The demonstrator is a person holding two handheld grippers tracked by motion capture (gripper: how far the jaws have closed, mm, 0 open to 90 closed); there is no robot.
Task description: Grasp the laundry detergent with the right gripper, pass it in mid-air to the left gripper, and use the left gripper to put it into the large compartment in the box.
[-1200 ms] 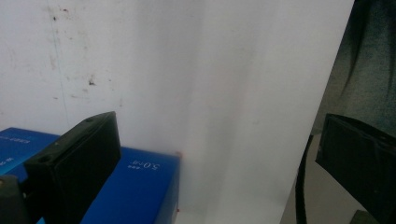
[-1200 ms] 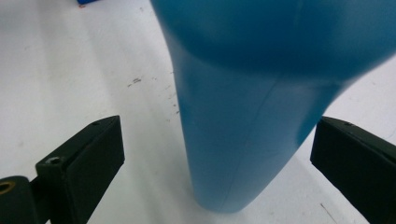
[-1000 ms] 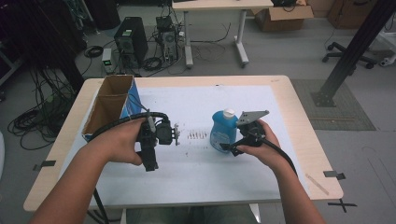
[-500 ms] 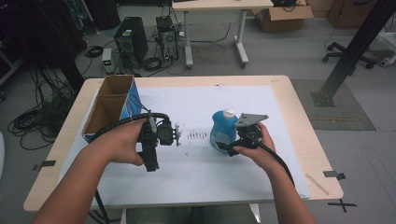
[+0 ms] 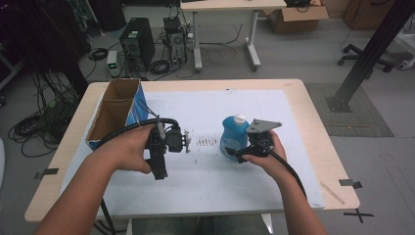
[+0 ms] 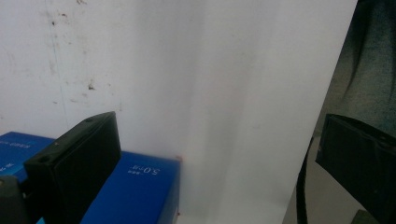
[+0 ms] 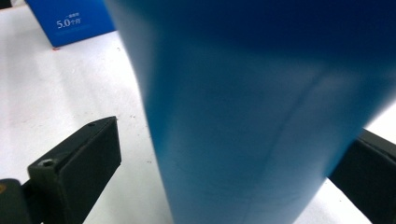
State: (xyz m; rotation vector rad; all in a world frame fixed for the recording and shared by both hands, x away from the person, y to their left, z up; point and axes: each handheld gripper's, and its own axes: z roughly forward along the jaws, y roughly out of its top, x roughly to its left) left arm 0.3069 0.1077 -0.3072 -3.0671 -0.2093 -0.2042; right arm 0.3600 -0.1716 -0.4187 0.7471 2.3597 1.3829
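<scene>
Bottle, blue plastic, white cap (image 5: 234, 137), upright centre-right: right tool (image 5: 243, 152) spread astride body, pre-grip. Left tool (image 6: 215, 158) spread, empty, idle near open blue cardboard box (image 5: 115, 113).

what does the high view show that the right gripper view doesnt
High view alone: the blue bottle's white cap, the open top of the cardboard box, both hands, the left gripper and the floor clutter behind the table. Right gripper view alone: the right gripper's black fingers spread either side of the bottle, with a gap at the left one, and the print "5.0" on the box's blue side. Both share the bottle, the box and the white sheet.
</scene>
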